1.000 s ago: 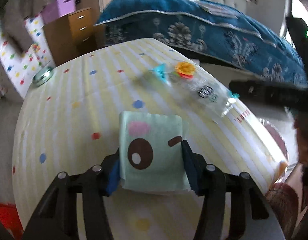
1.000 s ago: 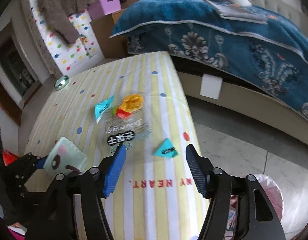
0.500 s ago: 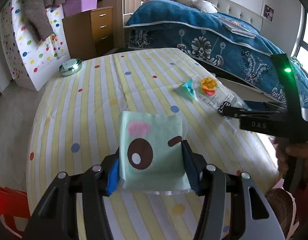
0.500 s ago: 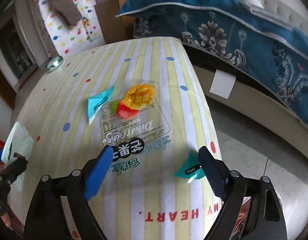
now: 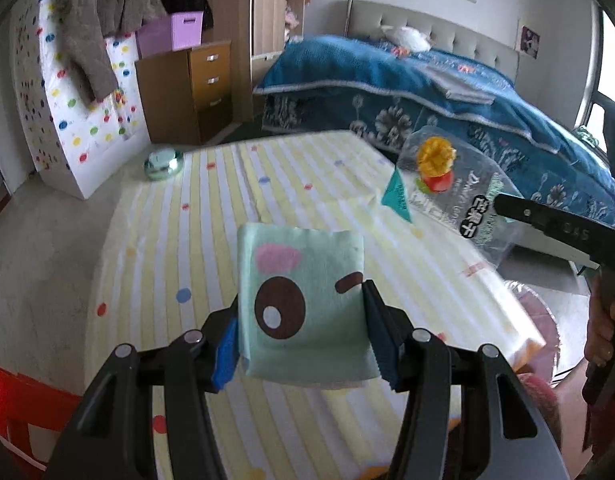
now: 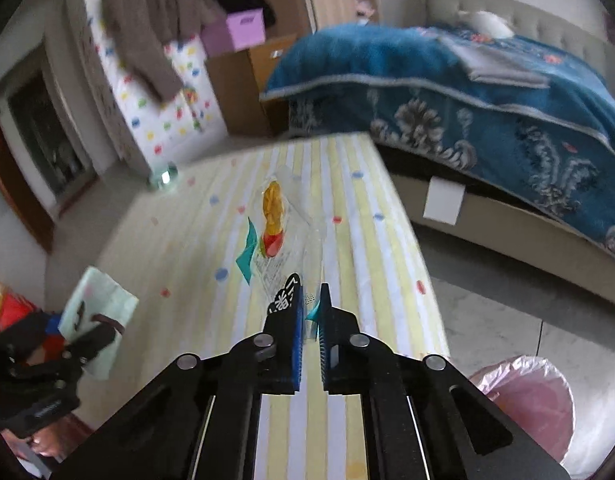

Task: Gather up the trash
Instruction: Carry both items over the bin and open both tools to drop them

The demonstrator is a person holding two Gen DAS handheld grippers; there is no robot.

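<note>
My left gripper [image 5: 303, 320] is shut on a pale green tissue pack [image 5: 301, 304] with a cartoon face and holds it above the striped table [image 5: 179, 240]. The pack also shows in the right wrist view [image 6: 97, 314]. My right gripper [image 6: 310, 312] is shut on a clear dried-mango snack bag [image 6: 281, 236] with teal corners and holds it lifted off the table, edge-on. In the left wrist view the bag [image 5: 455, 196] hangs from the right gripper's fingers [image 5: 519, 210] over the table's right edge.
A bin lined with a pink bag [image 6: 527, 396] stands on the floor right of the table, also seen in the left wrist view [image 5: 535, 312]. A small round metal tin [image 5: 163, 159] sits at the table's far left. A bed with a blue quilt [image 6: 487, 92] lies beyond.
My right gripper has closed on the snack bag and lifted it off the table. My left gripper still holds the tissue pack and has tilted up a little.
</note>
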